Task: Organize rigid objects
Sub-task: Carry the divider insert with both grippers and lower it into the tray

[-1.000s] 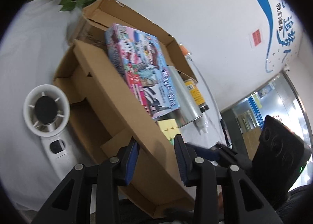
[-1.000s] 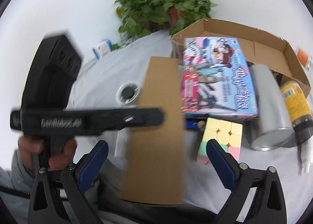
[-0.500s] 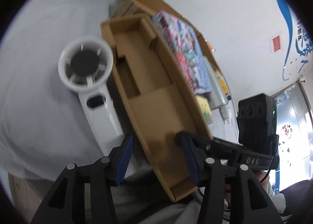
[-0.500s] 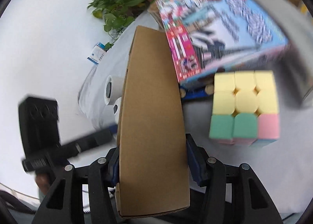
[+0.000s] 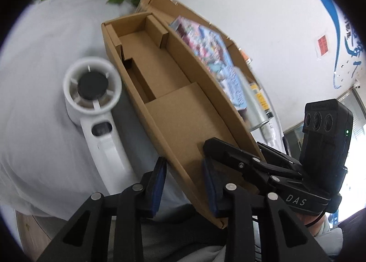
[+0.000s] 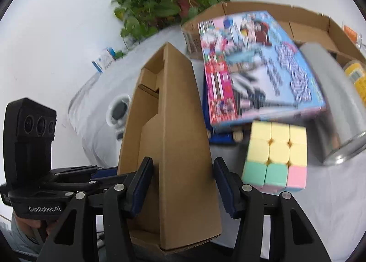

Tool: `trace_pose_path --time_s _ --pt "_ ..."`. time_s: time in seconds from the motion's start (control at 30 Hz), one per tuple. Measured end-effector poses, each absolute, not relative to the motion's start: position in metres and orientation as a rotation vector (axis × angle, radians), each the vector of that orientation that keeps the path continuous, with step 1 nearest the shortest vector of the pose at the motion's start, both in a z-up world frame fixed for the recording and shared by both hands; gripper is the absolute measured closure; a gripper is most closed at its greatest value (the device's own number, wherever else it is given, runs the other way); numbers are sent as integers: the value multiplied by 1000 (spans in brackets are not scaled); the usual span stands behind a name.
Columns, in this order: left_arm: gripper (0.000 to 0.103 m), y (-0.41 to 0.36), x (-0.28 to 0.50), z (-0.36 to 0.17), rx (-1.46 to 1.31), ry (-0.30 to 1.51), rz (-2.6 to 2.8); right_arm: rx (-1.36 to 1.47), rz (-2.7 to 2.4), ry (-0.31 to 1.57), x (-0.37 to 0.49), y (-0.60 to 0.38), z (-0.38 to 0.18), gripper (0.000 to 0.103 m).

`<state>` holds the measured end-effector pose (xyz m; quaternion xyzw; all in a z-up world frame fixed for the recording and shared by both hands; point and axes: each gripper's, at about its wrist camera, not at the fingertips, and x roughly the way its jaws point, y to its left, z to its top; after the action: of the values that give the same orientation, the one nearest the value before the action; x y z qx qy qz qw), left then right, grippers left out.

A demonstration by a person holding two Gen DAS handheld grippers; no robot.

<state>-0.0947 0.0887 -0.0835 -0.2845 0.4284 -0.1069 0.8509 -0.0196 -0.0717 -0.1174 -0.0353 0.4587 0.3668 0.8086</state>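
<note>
A long open cardboard tray [image 5: 173, 92] with inner dividers lies near the table's front edge; it also shows in the right wrist view [image 6: 173, 138]. My left gripper [image 5: 184, 184] straddles its left wall, fingers not pressed on it. My right gripper [image 6: 183, 184] straddles its right wall, with a gap at the right pad. A colourful puzzle box [image 6: 258, 67] leans on a larger cardboard box [image 6: 297, 19]. A pastel cube [image 6: 276, 154] sits right of the tray. A silver can [image 6: 336, 106] lies beside it.
A white handheld fan [image 5: 96, 106] lies left of the tray on the white cloth. A potted plant [image 6: 173, 3] stands at the back. A yellow-labelled bottle [image 6: 356, 79] lies at far right. The table edge [image 5: 29, 234] is at lower left.
Both grippers moved in around the tray's near end, the right one narrowing around its wall. The tray's open side now faces the left wrist camera. The cube looks closer.
</note>
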Motion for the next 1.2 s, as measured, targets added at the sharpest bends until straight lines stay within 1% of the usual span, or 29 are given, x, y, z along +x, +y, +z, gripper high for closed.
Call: trace_pose_path --time_s 0.17,0.3,0.47,0.63,0.7,0.8,0.87,0.9,1.03,1.13,1.2 --pt "72 97 -96 -32 -467 764 -181 -32 817 844 -27 -76 -80 51" --pt "72 107 -78 2 -396 679 -176 3 828 722 -17 -70 -44 51" --pt "74 99 -28 33 -330 632 -196 56 813 657 23 -60 -1 51" --pt "79 88 58 55 -264 630 -201 96 770 633 80 -59 39 51" --pt "79 87 81 61 -249 645 -194 131 765 653 111 -58 51 51" --pt "81 103 127 58 -279 697 -192 158 747 707 162 -51 63 51" --pt "86 118 158 49 -312 747 -173 179 739 759 196 -44 62 51" --pt "87 123 167 43 -311 769 -163 193 741 798 215 -40 58 50" --pt "90 145 211 5 -328 888 -90 261 739 981 282 -15 27 50" --pt "91 164 231 -31 -365 976 -41 286 712 1127 322 10 -11 50" --pt "92 169 235 -44 -366 1004 -34 280 685 1214 342 28 -34 49"
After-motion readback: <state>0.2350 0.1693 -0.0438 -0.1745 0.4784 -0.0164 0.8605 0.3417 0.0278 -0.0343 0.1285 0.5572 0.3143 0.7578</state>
